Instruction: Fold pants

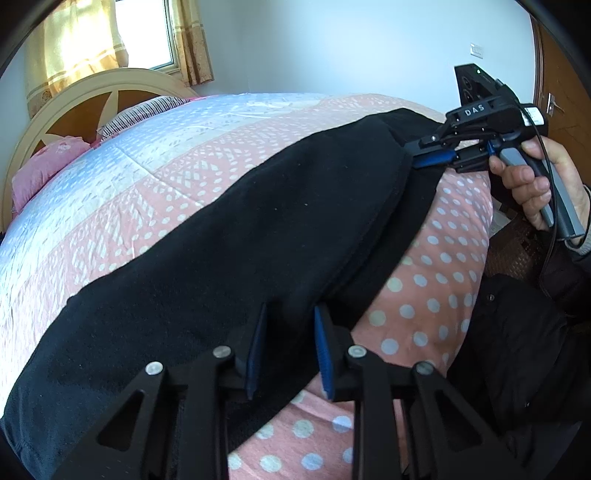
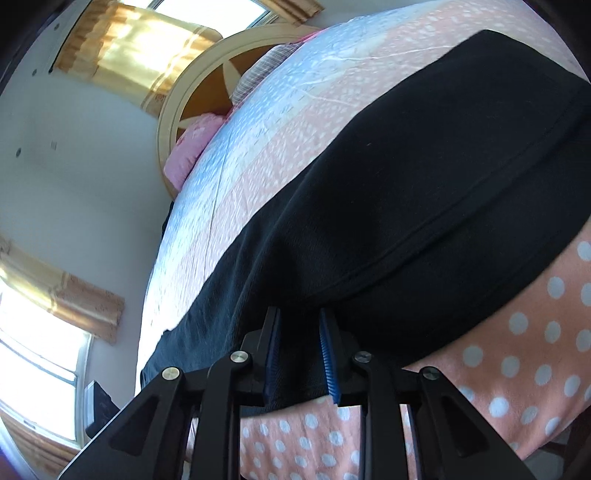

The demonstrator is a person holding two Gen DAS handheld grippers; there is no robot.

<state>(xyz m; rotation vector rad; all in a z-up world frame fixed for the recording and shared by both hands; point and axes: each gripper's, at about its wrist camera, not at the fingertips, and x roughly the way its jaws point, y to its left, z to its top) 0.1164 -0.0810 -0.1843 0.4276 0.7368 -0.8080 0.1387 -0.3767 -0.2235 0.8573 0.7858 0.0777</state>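
- Left tongs: blue pads narrowly apart, clamped on the near edge of the black pants.
- Right tongs: likewise gripping the pants' edge on the bed.

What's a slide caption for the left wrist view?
Left tool and right tool each grip the near edge of black pants spread across a pink polka-dot bedspread.

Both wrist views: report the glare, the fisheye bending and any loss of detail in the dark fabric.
Left wrist view: window overexposed behind the yellow curtain; the pink and blue quilted bedspread bulges from fisheye. Right wrist view: two blown-out windows, the lower one pure white; horizon tilted steeply; the black fleece pants read nearly featureless, seams only faintly visible.
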